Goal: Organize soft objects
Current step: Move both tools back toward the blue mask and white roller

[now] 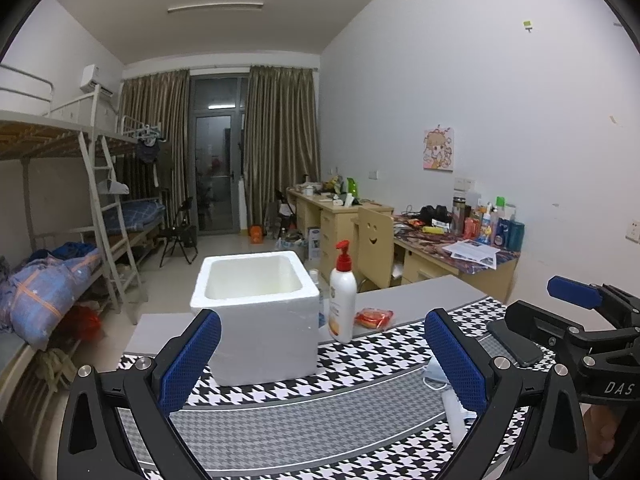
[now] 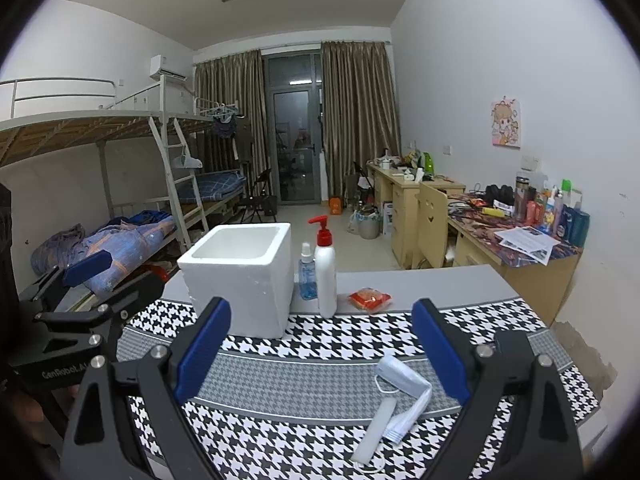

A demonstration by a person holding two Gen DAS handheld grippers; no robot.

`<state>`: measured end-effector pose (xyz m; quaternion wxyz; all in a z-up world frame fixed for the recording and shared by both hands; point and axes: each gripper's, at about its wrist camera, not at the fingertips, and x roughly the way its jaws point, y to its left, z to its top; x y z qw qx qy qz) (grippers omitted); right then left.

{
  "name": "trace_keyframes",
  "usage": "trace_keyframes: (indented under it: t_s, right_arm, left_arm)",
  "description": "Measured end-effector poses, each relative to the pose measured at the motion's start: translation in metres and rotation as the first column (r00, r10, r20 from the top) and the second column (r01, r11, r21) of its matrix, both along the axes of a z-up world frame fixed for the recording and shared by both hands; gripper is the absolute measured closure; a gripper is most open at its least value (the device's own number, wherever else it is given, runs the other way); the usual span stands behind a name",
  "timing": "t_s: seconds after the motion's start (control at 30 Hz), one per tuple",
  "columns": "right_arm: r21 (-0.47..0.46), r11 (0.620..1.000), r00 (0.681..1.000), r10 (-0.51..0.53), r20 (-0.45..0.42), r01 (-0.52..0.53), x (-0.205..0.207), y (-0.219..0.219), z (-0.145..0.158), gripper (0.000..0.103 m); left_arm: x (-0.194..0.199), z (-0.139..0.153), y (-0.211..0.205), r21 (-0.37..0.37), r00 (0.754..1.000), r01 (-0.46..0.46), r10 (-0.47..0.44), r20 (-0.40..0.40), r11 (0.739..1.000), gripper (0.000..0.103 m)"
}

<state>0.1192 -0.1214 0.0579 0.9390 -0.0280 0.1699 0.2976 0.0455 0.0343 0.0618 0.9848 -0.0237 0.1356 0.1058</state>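
Covering table: houndstooth cloth [image 2: 320,344] | dorm room | both grippers' fingers spread

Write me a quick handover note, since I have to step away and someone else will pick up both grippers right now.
Left gripper: open, empty, above the houndstooth mat.
Right gripper: open, empty, hovering over the face mask.
The mask lies crumpled on the mat, beside a white tube-like piece.
The foam box stands at the mat's far edge; what shows of its inside looks empty.
Done: nothing packed yet.
Left: pick up the mask, probably put it in the box.
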Motion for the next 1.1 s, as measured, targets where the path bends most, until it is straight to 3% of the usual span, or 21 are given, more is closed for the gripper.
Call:
trace_keyframes:
  t_s: [0.5, 1.1]
  right_arm:
    - [-0.007, 0.998, 0.998, -0.067, -0.007, 0.067, 0.002, -0.024, -0.01, 0.009]
    - [-0.021, 0.989, 0.988, -0.146, -0.05, 0.145, 0.015, -0.05, -0.027, 0.009]
  left_arm:
    - [0.007, -0.007, -0.022, -0.01, 0.999, 0.035, -0.034, 0.009, 0.999, 0.001]
    - [0.025, -0.026, -0.051, -0.036, 0.991, 0.124, -0.126, -0.045, 0.992, 0.001]
